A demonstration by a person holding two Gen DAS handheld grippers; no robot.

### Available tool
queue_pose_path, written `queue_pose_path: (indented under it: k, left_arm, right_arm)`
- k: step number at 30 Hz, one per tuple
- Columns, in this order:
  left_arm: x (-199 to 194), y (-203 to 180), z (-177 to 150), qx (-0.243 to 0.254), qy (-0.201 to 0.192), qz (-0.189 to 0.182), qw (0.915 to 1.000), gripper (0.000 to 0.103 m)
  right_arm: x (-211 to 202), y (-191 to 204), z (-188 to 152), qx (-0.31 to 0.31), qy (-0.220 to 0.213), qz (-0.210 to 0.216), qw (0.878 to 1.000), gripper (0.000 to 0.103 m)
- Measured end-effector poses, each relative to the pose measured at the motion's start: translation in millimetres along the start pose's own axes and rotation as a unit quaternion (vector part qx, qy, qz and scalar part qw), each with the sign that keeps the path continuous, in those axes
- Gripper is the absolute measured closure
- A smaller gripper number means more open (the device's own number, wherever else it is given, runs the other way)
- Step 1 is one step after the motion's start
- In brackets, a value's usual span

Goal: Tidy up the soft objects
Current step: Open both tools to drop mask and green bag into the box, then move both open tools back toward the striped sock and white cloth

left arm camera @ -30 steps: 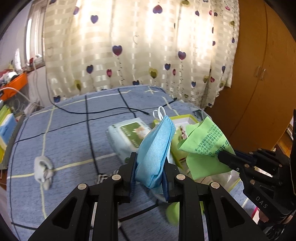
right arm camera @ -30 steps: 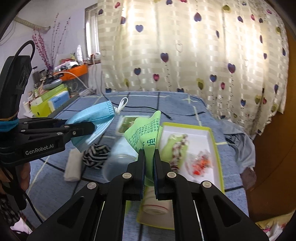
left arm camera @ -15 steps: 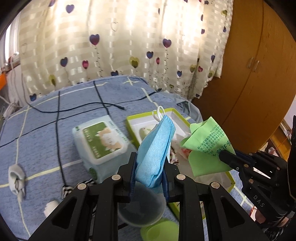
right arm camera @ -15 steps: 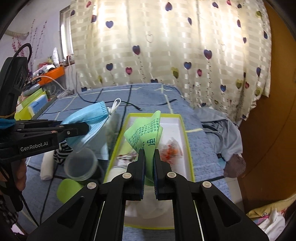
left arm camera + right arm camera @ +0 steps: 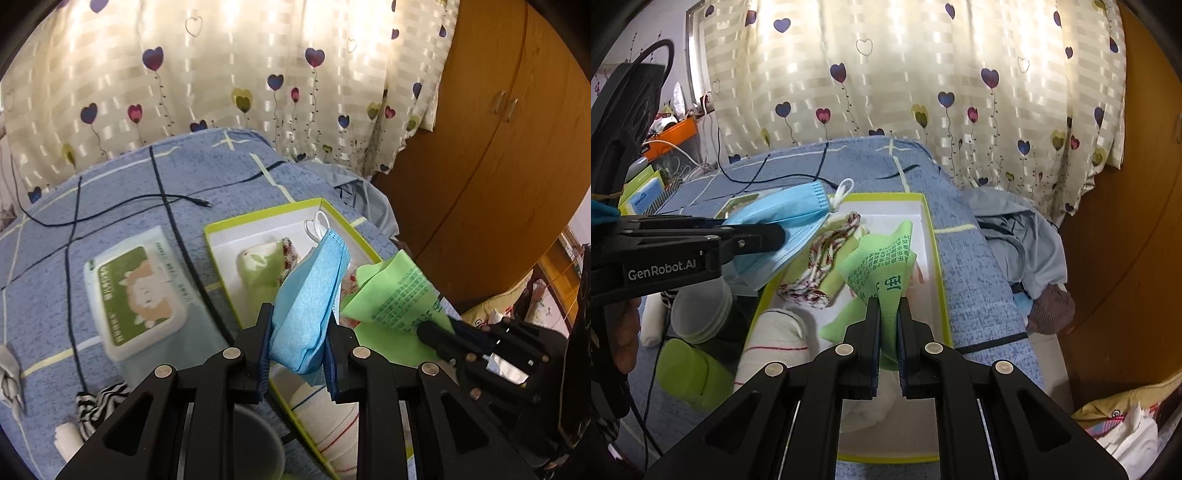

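our left hand-held gripper stays clamped on the blue face mask, our right hand-held gripper on the green cloth — both now hang over the white tray on the bed, wet-wipes pack shifted left.

- The blue face mask, folded and crumpled, is pinched in my left gripper, white ear loops at its far end, above the tray.
- The green printed packet stands upright in my right gripper, over the tray's near right part.
- Rolled socks lie inside the tray.
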State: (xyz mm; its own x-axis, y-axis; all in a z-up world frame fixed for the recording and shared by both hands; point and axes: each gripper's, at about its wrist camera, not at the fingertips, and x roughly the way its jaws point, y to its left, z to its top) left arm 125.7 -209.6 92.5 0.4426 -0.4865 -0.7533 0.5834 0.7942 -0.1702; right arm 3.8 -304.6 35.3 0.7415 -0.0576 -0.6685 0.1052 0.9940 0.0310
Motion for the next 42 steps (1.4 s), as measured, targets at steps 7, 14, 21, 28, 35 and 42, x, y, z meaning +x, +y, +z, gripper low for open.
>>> queue_pose_path:
  k: [7, 14, 21, 28, 35, 42]
  left_arm:
    - [20, -3, 7, -0.003, 0.015, 0.002, 0.9999, 0.079]
    - [25, -9, 10, -0.001, 0.017, -0.008, 0.9998, 0.068]
    - [25, -12, 9, 0.001, 0.016, -0.016, 0.9997, 0.060]
    - [11, -12, 6, 0.005, 0.006, -0.018, 0.9998, 0.053]
    - [-19, -10, -1, 0.009, -0.020, -0.003, 0.9997, 0.050]
    - [-62, 0, -17, -0.002, -0.057, 0.021, 0.9981, 0.049]
  right_arm:
    - [10, -1, 0, -0.003, 0.009, -0.005, 1.000, 0.094]
    - [13, -2, 0, -0.002, 0.009, -0.010, 1.000, 0.087]
    - [10, -3, -1, 0.000, 0.005, -0.004, 1.000, 0.053]
    - [3, 1, 0, -0.002, -0.002, -0.002, 1.000, 0.053]
    - [-15, 7, 0, 0.000, -0.022, -0.007, 1.000, 0.052]
    - [-38, 20, -1, -0.008, -0.042, -0.002, 0.999, 0.052]
